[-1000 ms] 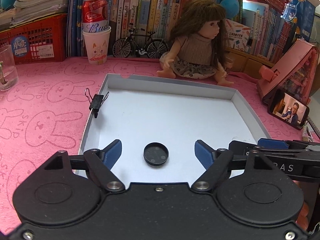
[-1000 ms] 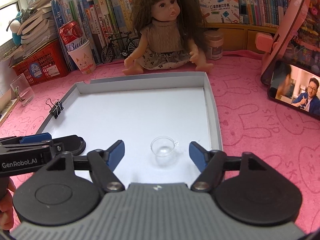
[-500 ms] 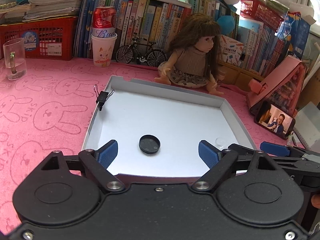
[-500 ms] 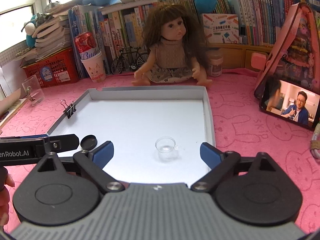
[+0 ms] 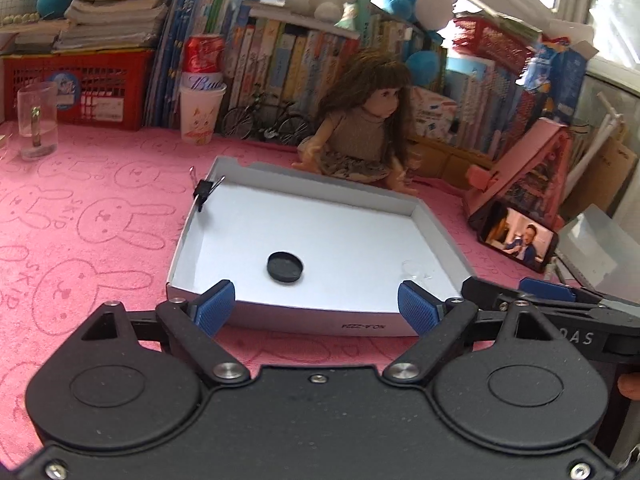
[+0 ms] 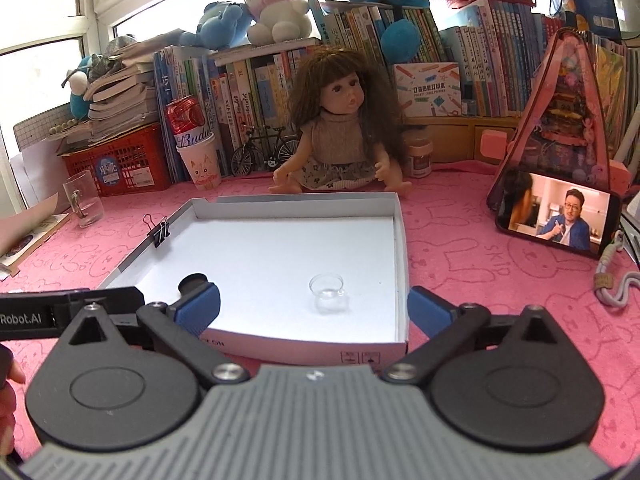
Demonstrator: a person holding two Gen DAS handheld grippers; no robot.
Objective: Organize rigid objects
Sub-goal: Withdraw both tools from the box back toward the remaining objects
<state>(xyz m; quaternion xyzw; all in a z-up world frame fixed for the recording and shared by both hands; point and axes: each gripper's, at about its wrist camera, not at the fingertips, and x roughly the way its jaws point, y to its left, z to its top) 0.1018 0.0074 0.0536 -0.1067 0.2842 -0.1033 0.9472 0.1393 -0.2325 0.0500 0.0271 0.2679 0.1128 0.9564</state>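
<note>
A shallow white box tray (image 5: 438,232) (image 6: 401,248) lies on the pink cloth. A black round lid (image 5: 285,266) lies in its near left part; in the right wrist view the lid (image 6: 192,280) is partly hidden behind my finger. A small clear cup (image 6: 328,289) (image 5: 414,270) stands in the near right part. My left gripper (image 5: 316,308) is open and empty, just outside the tray's near wall. My right gripper (image 6: 314,310) is open and empty, at the near wall, in front of the clear cup.
A black binder clip (image 5: 203,191) (image 6: 159,232) is clipped on the tray's left wall. A doll (image 6: 340,136) sits behind the tray. A phone (image 6: 556,220) leans at the right, a glass mug (image 6: 84,198) and a paper cup with a can (image 6: 198,152) at the left. Books line the back.
Both grippers have pulled back and risen from over the tray floor to outside its near wall. The lid and clear cup stay where they lay.
</note>
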